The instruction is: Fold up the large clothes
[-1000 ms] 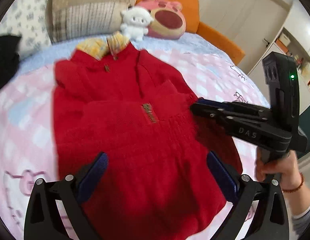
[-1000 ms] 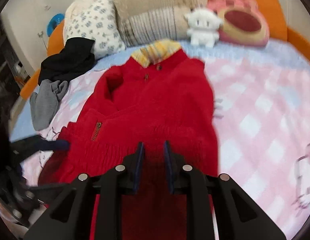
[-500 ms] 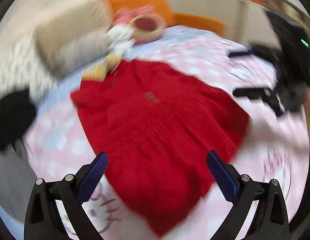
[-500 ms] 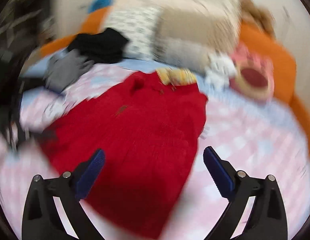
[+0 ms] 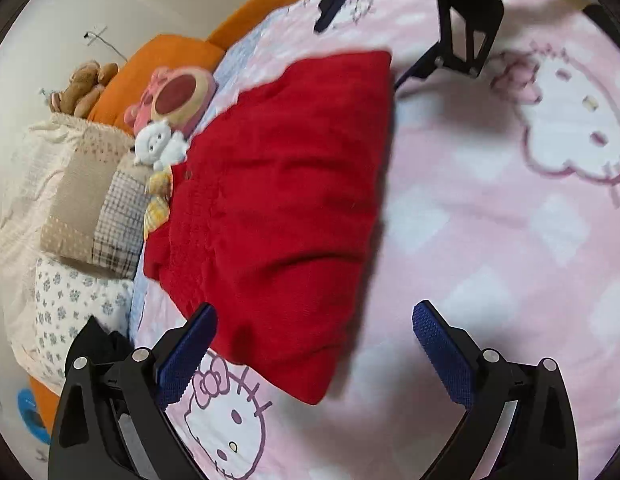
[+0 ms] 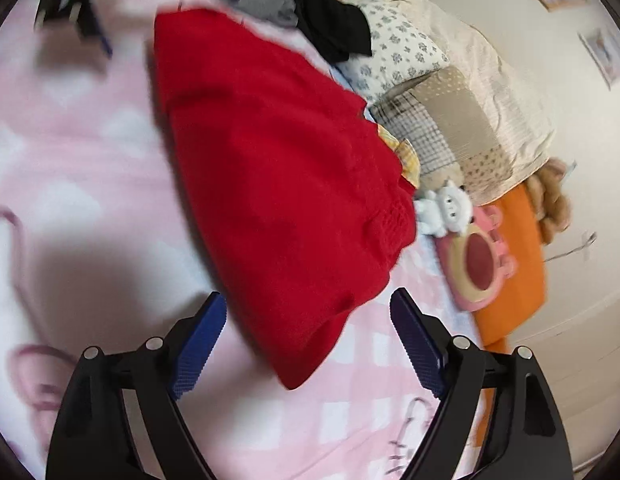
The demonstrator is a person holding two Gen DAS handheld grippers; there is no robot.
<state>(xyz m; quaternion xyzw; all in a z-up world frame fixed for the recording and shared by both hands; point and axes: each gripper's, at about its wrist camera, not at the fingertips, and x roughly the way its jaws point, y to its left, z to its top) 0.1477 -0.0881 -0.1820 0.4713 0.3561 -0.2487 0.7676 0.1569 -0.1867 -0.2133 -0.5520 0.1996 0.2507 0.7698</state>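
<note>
A red knitted garment (image 5: pixel 286 200) with a yellow checked collar (image 5: pixel 158 196) lies folded on the pink blanket. In the left wrist view my left gripper (image 5: pixel 313 320) is open just above the garment's near corner, its pads clear of the cloth. At the top of that view hangs my right gripper (image 5: pixel 369 40), beside the far corner. In the right wrist view the garment (image 6: pixel 278 180) reaches down between the wide jaws of my right gripper (image 6: pixel 310 304), which are closing without touching it. My left gripper (image 6: pixel 82 12) is a blur at the top left.
Pillows (image 5: pixel 70 184) and plush toys (image 5: pixel 162 148) are piled at the orange headboard (image 5: pixel 170 56) beyond the collar. Black and grey clothes (image 6: pixel 329 28) lie beside a flowered pillow (image 6: pixel 397 52). The pink cat-print blanket (image 5: pixel 509 220) spreads out on the garment's other side.
My right gripper went from shut to wide open. Both grippers rolled and swung out to opposite ends of the garment's near edge, so the bed now looks turned on its side.
</note>
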